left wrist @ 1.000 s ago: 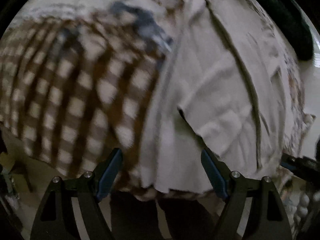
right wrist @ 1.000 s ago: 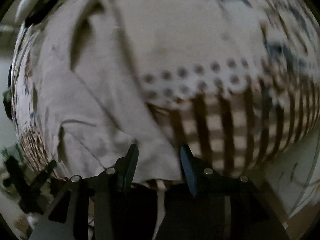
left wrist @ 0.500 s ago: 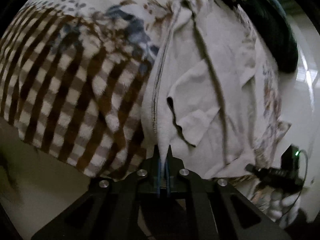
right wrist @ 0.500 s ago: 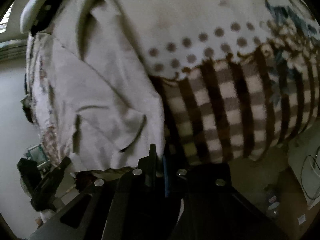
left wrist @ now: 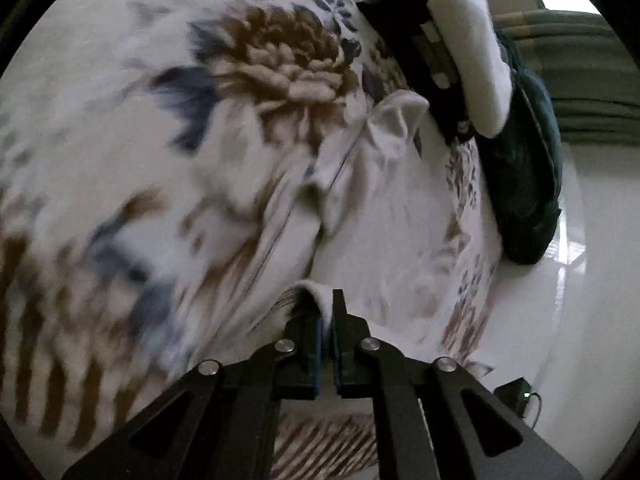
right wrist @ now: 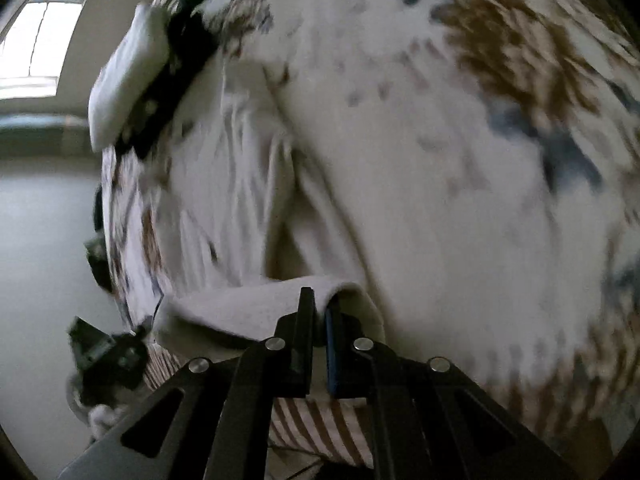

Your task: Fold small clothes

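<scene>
A small white garment [left wrist: 384, 216] lies on a patterned bedspread [left wrist: 120, 128]. My left gripper [left wrist: 329, 312] is shut on the garment's near hem and holds it lifted over the cloth. My right gripper [right wrist: 319, 308] is shut on the other near corner of the same garment [right wrist: 240, 208], and the hem [right wrist: 248, 300] curls over between the two. The left gripper [right wrist: 108, 352] also shows at the lower left of the right wrist view. The far end of the garment lies wrinkled toward the bed's edge.
A stack of folded clothes, white [left wrist: 472, 52] on black [left wrist: 416, 52], sits at the far end of the bed, with a dark teal bundle [left wrist: 524, 184] beside it. The glossy white floor [left wrist: 580, 320] runs along the bed's edge. A window [right wrist: 36, 32] is far left.
Both grippers closed on the garment's near edge, then lifted and carried it forward across the bed. The checked part of the bedspread dropped out of view below them and the floral part came in.
</scene>
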A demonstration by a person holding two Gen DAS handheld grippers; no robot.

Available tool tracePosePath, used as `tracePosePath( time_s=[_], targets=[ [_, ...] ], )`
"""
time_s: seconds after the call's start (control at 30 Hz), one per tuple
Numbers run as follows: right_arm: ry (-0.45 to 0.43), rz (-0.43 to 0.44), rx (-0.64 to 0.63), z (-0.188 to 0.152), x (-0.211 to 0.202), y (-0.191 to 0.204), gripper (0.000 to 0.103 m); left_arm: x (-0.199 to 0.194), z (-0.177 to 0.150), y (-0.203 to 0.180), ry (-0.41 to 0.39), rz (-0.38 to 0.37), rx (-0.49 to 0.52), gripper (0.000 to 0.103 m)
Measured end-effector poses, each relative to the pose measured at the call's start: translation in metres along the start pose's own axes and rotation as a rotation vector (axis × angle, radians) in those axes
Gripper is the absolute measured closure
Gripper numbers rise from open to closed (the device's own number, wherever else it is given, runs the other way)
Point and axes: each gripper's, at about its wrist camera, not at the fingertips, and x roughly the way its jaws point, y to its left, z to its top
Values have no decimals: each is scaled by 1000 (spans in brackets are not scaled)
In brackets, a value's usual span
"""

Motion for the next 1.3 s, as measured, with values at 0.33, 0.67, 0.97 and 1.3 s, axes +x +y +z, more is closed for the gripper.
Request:
tracePosePath(
  time_s=[0.33,0.67,0.97,1.3],
  targets=[
    [-71,-69,-86,11,-12,-1,40,-26,4,9,-128,82,87,48],
    [-6,-144,-111,26,69,22,40,54,14,-34,-19,310,443,53],
    [-27,-195,-177,28,70,51,40,32,-13,-62,-68,340,695,57],
    [-9,-227,-202,21,85,63,41,60,-6,-55,-16,300,726,101]
  ],
)
